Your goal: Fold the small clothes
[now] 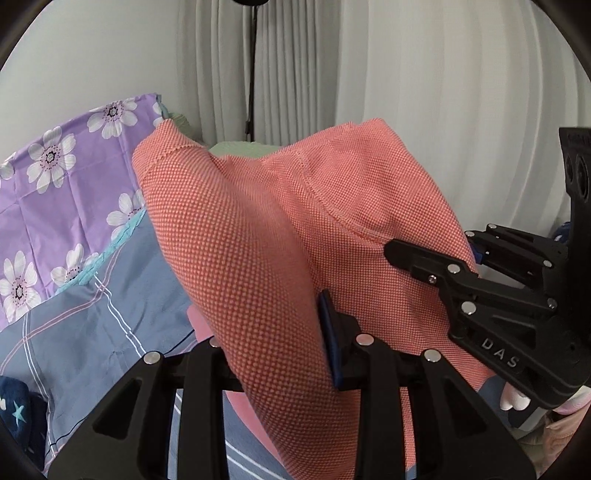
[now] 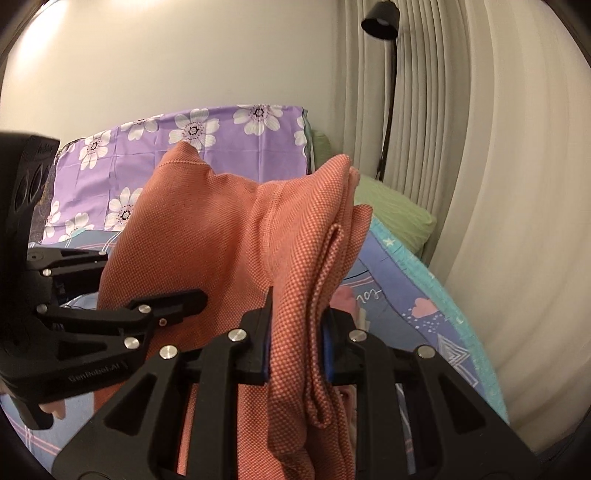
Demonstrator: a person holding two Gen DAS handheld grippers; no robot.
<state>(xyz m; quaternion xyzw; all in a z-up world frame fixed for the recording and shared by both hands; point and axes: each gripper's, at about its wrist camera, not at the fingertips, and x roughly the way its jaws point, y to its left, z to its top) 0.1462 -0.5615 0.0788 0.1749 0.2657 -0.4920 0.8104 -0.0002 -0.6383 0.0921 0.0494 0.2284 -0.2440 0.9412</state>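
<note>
Coral-orange knit fabric with a fine dotted weave, a small garment (image 1: 280,236), is hanging in the air between both tools, raised above the bed.

In the left wrist view, the left tool (image 1: 277,343) is pinching a thick fold of the garment at about six o'clock; its right finger with the blue pad (image 1: 332,343) is pressing on the cloth, while the other finger is lying hidden behind the fabric. The right tool (image 1: 402,254) is reaching in from three o'clock, its black fingertip lying against the garment's edge.

In the right wrist view, the right tool (image 2: 297,343) is clamping a bunched, layered edge of the same garment (image 2: 207,221) between its two blue pads, standing narrow with the cloth filling the gap. The left tool (image 2: 184,299) is showing at nine o'clock, touching the garment's lower left part.

Behind the garment, a purple pillowcase with white flowers (image 1: 59,173) is lying at ten o'clock, on a blue-grey checked bedsheet (image 1: 92,317). A pale green pillow (image 2: 395,214) is resting at two o'clock in the right wrist view, beside white pleated curtains (image 2: 461,147) and a black floor lamp (image 2: 382,22).
</note>
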